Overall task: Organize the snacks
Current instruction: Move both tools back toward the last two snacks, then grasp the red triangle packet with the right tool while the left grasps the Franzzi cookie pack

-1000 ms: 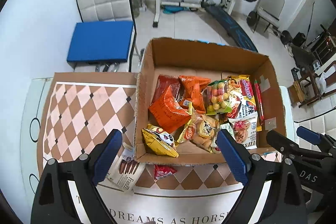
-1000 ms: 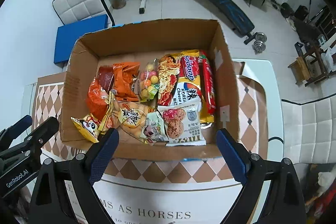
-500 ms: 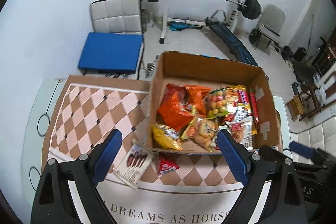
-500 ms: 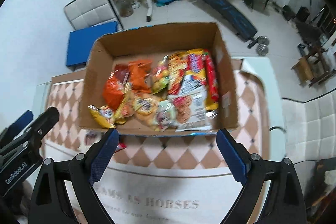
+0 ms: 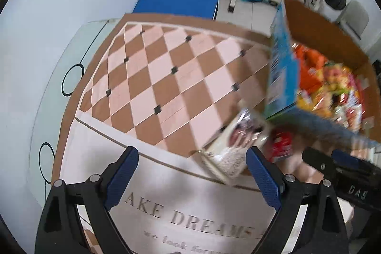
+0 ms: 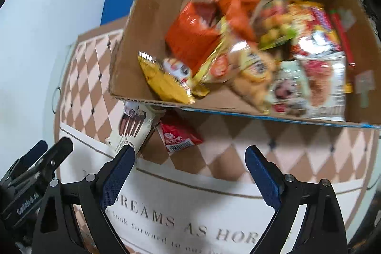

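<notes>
Grippers have both dropped lower and swung left since half a second ago, so the open brown cardboard box [image 6: 152,23] now looms large and blurred. Left gripper [image 5: 193,173] and right gripper [image 6: 188,170] each stand with blue-padded jaws spread wide, holding nothing. Nearest lies the white table mat with printed lettering [image 6: 181,213], then the brown-and-pink diamond-checked cloth [image 5: 166,77]. On that cloth, just outside the box's near wall, rest a white chocolate-stick packet [image 6: 131,130] and a small red sachet [image 6: 177,135]. Inside the box lie a yellow foil pouch [image 6: 164,82], orange crisp bags [image 6: 193,32] and other bright snack packets, too smeared to read.
</notes>
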`<action>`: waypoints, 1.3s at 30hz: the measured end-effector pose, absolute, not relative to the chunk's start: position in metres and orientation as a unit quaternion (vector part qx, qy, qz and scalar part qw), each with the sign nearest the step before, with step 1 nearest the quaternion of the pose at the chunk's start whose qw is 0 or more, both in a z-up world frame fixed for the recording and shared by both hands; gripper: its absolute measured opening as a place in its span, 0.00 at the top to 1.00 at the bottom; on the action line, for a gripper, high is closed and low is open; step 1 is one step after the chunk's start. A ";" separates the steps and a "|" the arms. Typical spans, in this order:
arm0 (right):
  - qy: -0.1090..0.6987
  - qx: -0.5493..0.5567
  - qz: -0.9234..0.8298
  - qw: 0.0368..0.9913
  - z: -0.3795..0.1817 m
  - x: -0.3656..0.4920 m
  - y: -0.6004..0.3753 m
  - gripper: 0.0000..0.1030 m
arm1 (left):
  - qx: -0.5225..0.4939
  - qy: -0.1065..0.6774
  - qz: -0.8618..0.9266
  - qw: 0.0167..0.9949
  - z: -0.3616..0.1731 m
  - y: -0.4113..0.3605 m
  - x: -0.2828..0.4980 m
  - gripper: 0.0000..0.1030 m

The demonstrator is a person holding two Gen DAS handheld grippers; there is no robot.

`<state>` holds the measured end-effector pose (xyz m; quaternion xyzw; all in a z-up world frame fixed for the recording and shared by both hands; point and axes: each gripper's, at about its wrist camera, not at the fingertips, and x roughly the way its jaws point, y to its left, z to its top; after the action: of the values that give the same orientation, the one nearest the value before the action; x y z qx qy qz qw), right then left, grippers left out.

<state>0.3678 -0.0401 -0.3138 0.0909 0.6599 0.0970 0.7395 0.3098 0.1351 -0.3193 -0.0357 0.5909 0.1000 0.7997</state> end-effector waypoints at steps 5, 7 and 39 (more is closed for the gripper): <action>0.664 0.095 0.089 0.736 -0.349 0.374 -0.022 0.16 | -0.001 0.619 0.079 0.782 -0.349 0.138 0.317 0.10; 0.667 0.099 0.089 0.733 -0.359 0.377 -0.017 0.24 | 0.006 0.627 0.064 0.776 -0.358 0.137 0.322 0.10; 0.740 0.107 0.038 0.663 -0.366 0.307 -0.106 0.63 | -0.017 0.731 -0.068 0.679 -0.418 0.052 0.301 0.40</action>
<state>0.3069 -0.1061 -0.3659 0.1074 0.7396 0.0380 0.6633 0.3014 0.0519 -0.4179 -0.0169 0.7309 -0.0677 0.6789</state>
